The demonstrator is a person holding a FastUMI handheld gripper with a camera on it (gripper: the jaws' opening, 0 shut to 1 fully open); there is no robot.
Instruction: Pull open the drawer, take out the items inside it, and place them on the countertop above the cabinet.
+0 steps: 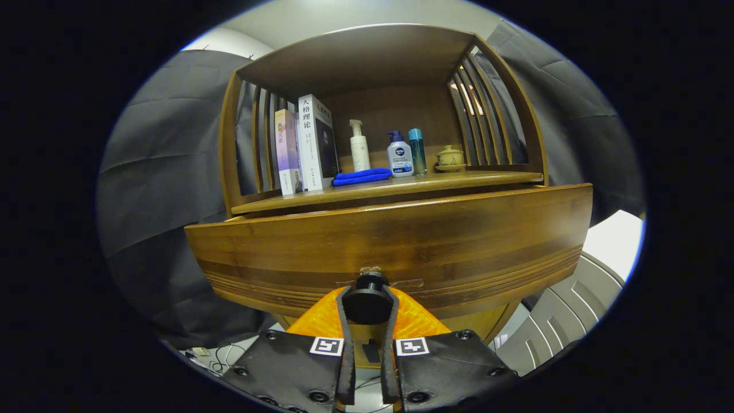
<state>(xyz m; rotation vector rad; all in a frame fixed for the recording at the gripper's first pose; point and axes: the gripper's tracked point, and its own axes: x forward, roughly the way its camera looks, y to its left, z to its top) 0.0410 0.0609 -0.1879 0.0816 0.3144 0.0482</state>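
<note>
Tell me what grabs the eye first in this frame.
The gripper closed on the black round drawer knob, both fingers pressing its sides. Behind it spreads the wide wooden drawer front. Above, on the countertop, a folded blue cloth lies between upright books and a row of bottles.

Well beyond the fingers I see 2 books point(304, 146) upright, a blue cloth point(361, 176) beside them, then 3 bottles point(400, 154) and a lidded cup point(449, 158).
</note>
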